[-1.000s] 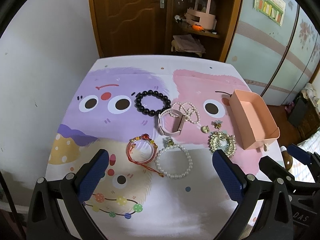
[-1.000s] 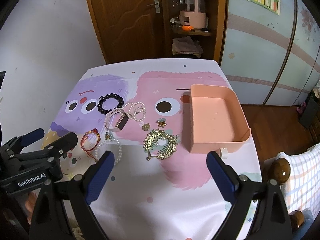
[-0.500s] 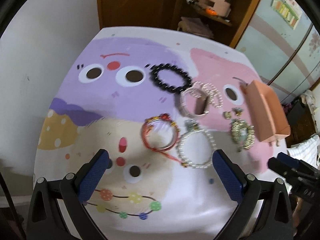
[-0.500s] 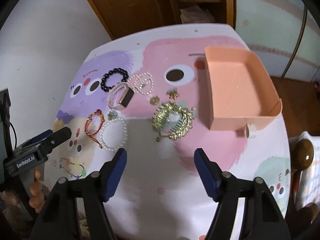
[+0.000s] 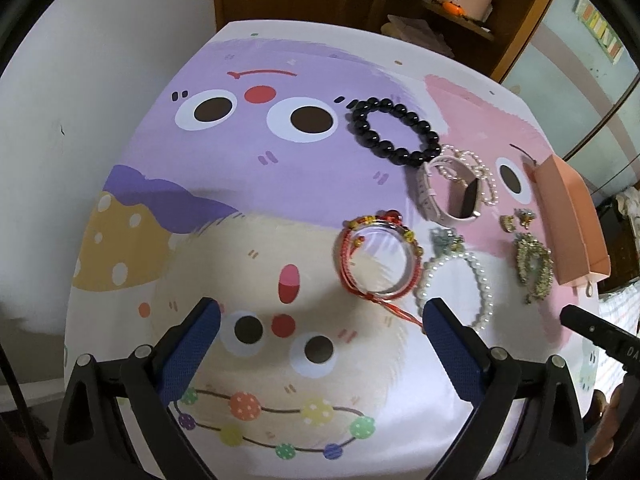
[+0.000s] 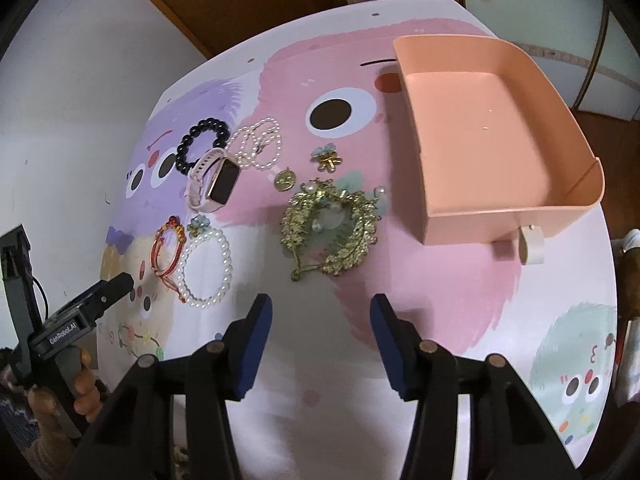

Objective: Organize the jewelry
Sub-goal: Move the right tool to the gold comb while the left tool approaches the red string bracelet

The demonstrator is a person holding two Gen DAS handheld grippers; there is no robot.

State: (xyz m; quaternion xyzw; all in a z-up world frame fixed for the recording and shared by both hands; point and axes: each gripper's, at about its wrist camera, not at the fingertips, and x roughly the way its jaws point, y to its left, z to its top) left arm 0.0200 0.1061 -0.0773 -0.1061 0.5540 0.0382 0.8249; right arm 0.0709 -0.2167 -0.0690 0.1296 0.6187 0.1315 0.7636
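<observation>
Jewelry lies on a cartoon-printed tablecloth [image 5: 248, 208]. A red cord bracelet [image 5: 378, 262], a white pearl bracelet [image 5: 456, 288], a black bead bracelet [image 5: 394, 128], a pink smartwatch [image 5: 448, 190] and a pearl necklace [image 6: 258, 146] are spread out. A gold hair comb [image 6: 332, 228] lies left of the empty pink tray [image 6: 488, 140]. My left gripper [image 5: 320, 320] is open and empty, just in front of the red bracelet. My right gripper [image 6: 320, 312] is open and empty, just in front of the gold comb.
Two small gold charms [image 6: 306, 168] lie between the comb and the necklace. A flower charm [image 6: 198, 224] sits by the pearl bracelet. A wooden cabinet [image 5: 360, 0] stands behind the table. The table's edge runs close to the tray on the right.
Both grippers have tipped down and moved closer to the table. The right jaws have narrowed but stay open. The jewelry has not moved.
</observation>
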